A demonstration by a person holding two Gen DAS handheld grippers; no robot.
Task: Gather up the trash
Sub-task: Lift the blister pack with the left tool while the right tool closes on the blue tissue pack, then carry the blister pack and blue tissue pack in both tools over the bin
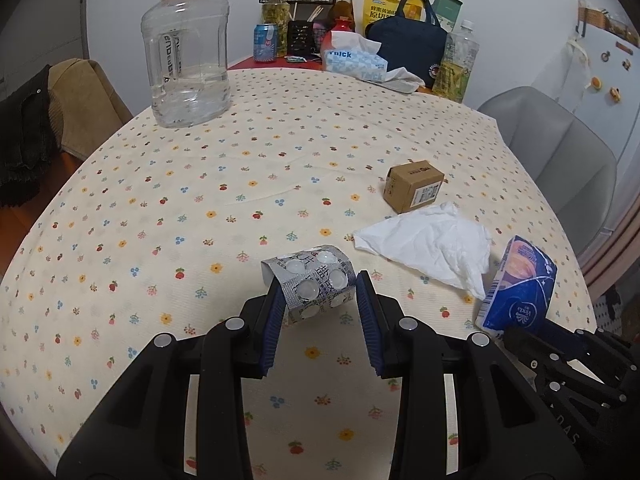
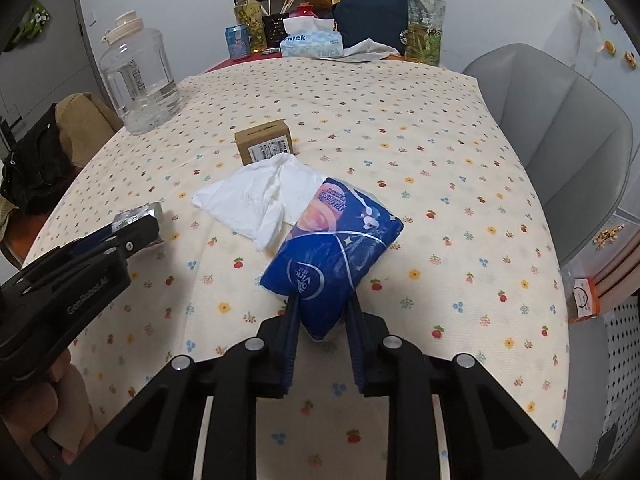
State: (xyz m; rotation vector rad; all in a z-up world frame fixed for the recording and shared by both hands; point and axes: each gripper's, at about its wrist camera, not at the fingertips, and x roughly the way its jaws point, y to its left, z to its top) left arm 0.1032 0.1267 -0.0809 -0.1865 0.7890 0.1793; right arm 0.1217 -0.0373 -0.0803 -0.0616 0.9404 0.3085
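My left gripper [image 1: 319, 286] is shut on a silver pill blister pack [image 1: 310, 280], bent between the blue pads just above the flowered tablecloth [image 1: 200, 200]. My right gripper [image 2: 322, 308] is shut on a blue tissue packet [image 2: 334, 252], which also shows in the left wrist view [image 1: 516, 284]. A crumpled white tissue [image 1: 432, 246] lies on the cloth between them, also in the right wrist view [image 2: 260, 200]. A small brown cardboard box [image 1: 414, 186] stands just behind the tissue, also in the right wrist view [image 2: 266, 146].
A large clear water jug [image 1: 186, 60] stands at the far left. At the table's back are a tissue box [image 1: 352, 60], a can [image 1: 265, 42], bottles [image 1: 456, 64], a navy bag [image 1: 408, 40] and a wire basket. A grey chair [image 1: 560, 148] stands at the right.
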